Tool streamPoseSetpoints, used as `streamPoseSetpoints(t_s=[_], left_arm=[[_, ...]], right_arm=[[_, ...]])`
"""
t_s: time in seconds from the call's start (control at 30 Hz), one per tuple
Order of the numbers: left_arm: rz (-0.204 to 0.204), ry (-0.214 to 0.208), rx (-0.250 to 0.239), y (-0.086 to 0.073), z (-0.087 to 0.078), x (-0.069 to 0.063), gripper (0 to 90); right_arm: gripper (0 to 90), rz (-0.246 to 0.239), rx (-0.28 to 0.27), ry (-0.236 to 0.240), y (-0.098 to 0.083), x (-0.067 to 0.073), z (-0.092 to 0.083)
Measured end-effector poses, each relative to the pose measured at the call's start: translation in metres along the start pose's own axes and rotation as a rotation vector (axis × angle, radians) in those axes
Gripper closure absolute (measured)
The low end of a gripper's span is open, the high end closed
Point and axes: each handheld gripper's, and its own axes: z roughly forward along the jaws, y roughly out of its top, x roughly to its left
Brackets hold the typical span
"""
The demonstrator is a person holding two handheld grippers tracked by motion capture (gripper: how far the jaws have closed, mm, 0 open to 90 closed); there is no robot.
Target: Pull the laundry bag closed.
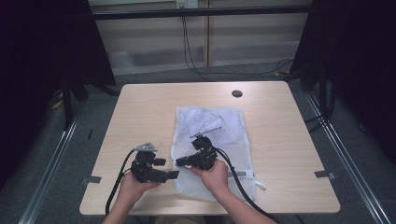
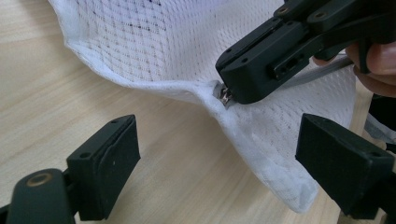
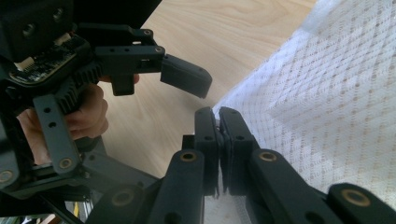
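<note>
The right tool (image 2: 233,95) is clamped on the zip pull (image 2: 223,97) at the near left edge of the white mesh laundry bag (image 1: 210,135), its jaws pressed tight together with the metal tab just poking out at their tips. The left tool (image 1: 170,175) stands with its jaws apart, one to each side of the bag's rim (image 2: 243,135) and touching nothing. To do this step well, the left tool should probably close on the hem just beside the pull and hold it flat to the worktop (image 1: 140,107), so the right can draw the zip along without bunching the mesh. Both hands sit low at the near edge, tools levelled and pointing toward each other. The bag stretches away beyond the right tool.
</note>
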Motion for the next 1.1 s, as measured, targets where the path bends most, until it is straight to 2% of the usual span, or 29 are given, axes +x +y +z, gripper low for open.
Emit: streamPoseSetpoints(t_s=[0.13, 0.3, 0.5, 0.77, 0.93, 1.1], left_arm=[[0.003, -0.019, 0.015, 0.000, 0.003, -0.001, 15.8], [-0.022, -0.045, 0.010, 0.001, 0.006, -0.002, 18.6], [-0.017, -0.061, 0.022, 0.002, 0.009, -0.002, 25.3], [-0.048, -0.100, 0.026, 0.002, 0.014, -0.002, 33.5], [-0.050, -0.105, 0.046, 0.003, 0.015, -0.003, 37.6], [-0.058, -0.109, 0.039, 0.003, 0.016, -0.003, 42.3]], right_arm=[[86.6, -0.005, -0.002, 0.001, 0.000, 0.000, 0.000], [86.6, -0.009, -0.002, 0.004, 0.000, 0.001, -0.001], [86.6, -0.012, -0.005, 0.005, 0.001, 0.002, -0.001], [86.6, -0.010, -0.003, 0.007, 0.001, 0.004, -0.001], [86.6, -0.019, -0.005, 0.006, 0.001, 0.005, 0.000], [86.6, -0.017, -0.006, 0.009, 0.002, 0.006, -0.001]])
